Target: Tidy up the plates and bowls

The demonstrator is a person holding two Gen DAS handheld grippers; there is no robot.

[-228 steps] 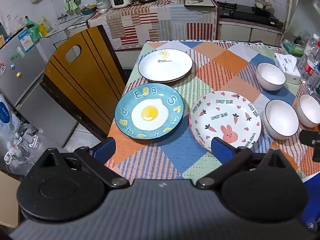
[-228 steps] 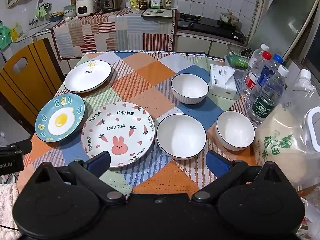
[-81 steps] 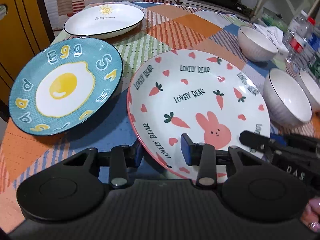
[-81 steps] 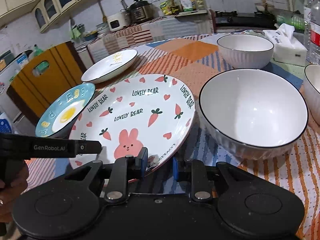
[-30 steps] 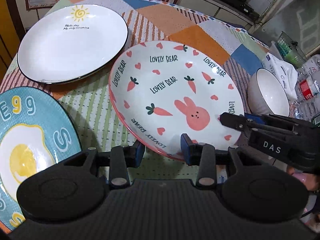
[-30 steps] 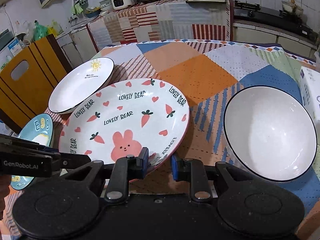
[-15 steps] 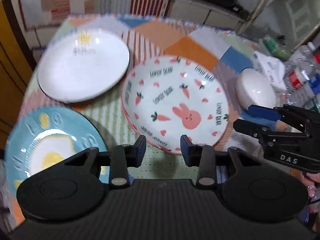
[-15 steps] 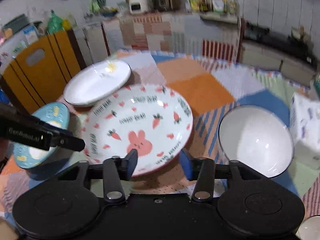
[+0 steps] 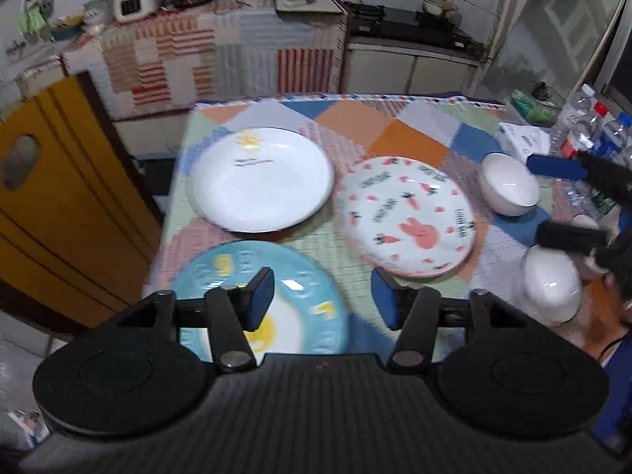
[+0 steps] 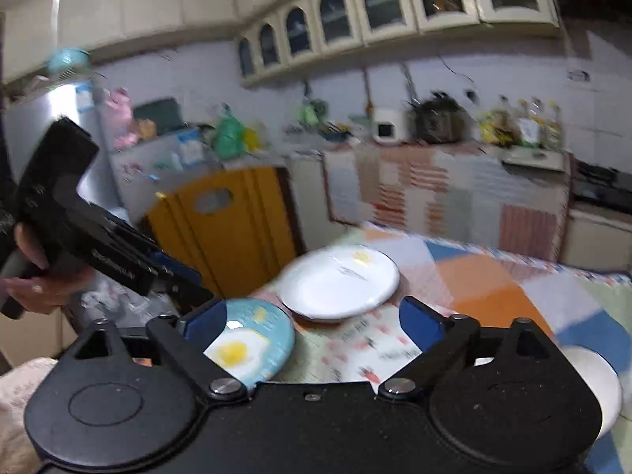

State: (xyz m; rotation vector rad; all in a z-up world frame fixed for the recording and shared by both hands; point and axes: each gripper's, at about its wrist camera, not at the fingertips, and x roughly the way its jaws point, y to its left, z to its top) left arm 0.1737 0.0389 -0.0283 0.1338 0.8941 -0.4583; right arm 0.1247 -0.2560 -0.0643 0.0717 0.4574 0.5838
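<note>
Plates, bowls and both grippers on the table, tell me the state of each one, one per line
Bunny plate: lying on the tablecloth, nothing gripping it.
White sun plate: flat, right side up, empty.
Egg plate: flat, empty, below the left gripper.
Far bowl: upright, empty.
Near bowl: upright, empty.
Left gripper: jaws opening, nothing between them.
Right gripper: jaws opening wide, holding nothing.

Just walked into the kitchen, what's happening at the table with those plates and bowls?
A person is sorting dishes with a gripper in each hand. Both the left gripper and right gripper are opening, nothing between them. The rabbit plate sits on the patchwork tablecloth beside the white sun plate; the egg plate and white bowls lie unstacked.
</note>
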